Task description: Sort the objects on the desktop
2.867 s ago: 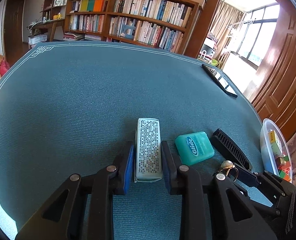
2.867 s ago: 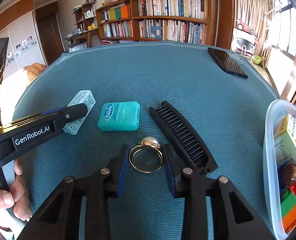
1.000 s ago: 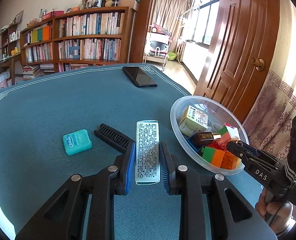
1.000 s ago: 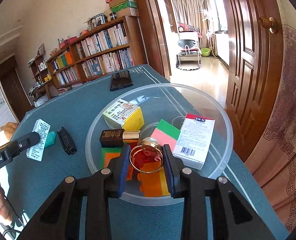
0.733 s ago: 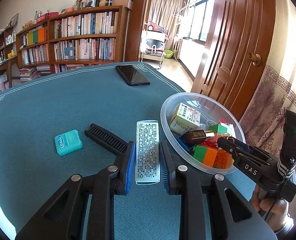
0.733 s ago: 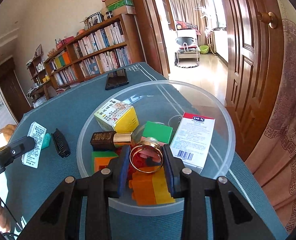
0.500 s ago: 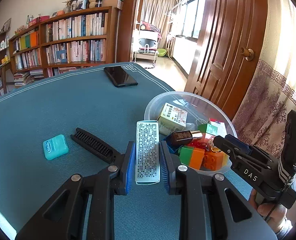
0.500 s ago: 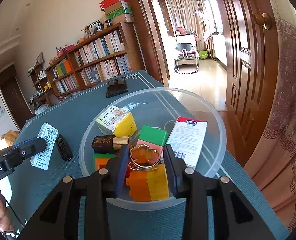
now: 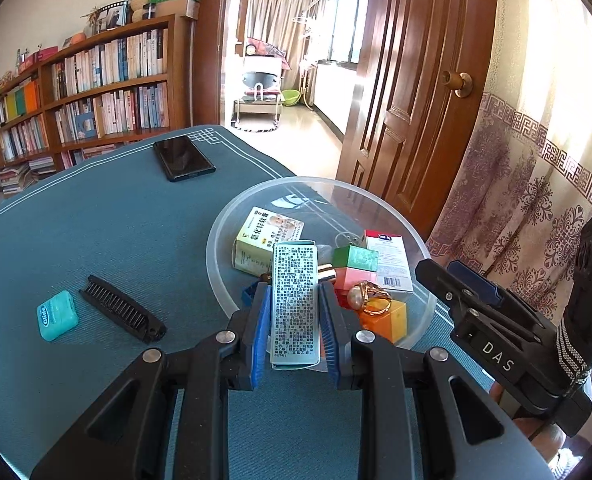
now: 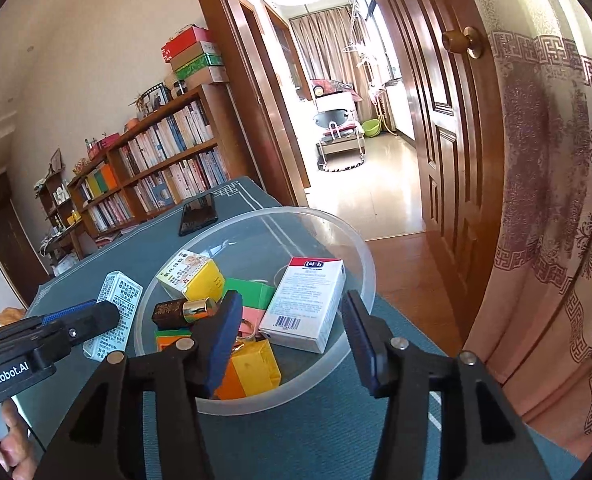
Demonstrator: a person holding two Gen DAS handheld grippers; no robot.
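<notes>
My left gripper (image 9: 295,322) is shut on a narrow white printed box (image 9: 295,300) and holds it over the near rim of the clear plastic bowl (image 9: 232,216). The box also shows in the right wrist view (image 10: 116,312). My right gripper (image 10: 292,344) is open and empty above the bowl's near side (image 10: 368,264). The gold pearl ring (image 9: 370,300) lies in the bowl on an orange block (image 9: 392,318); it also shows in the right wrist view (image 10: 246,326). The bowl holds several small boxes, coloured blocks and a dark bottle (image 10: 174,310).
A teal floss case (image 9: 57,315) and a black comb (image 9: 122,308) lie on the blue table to the left of the bowl. A black phone (image 9: 183,158) lies near the far edge. The table's right edge runs just past the bowl; a door and curtain stand beyond.
My right gripper has opened and let the ring drop into the bowl, then drawn back. My left gripper has carried the white box from the table's left side to the bowl's rim.
</notes>
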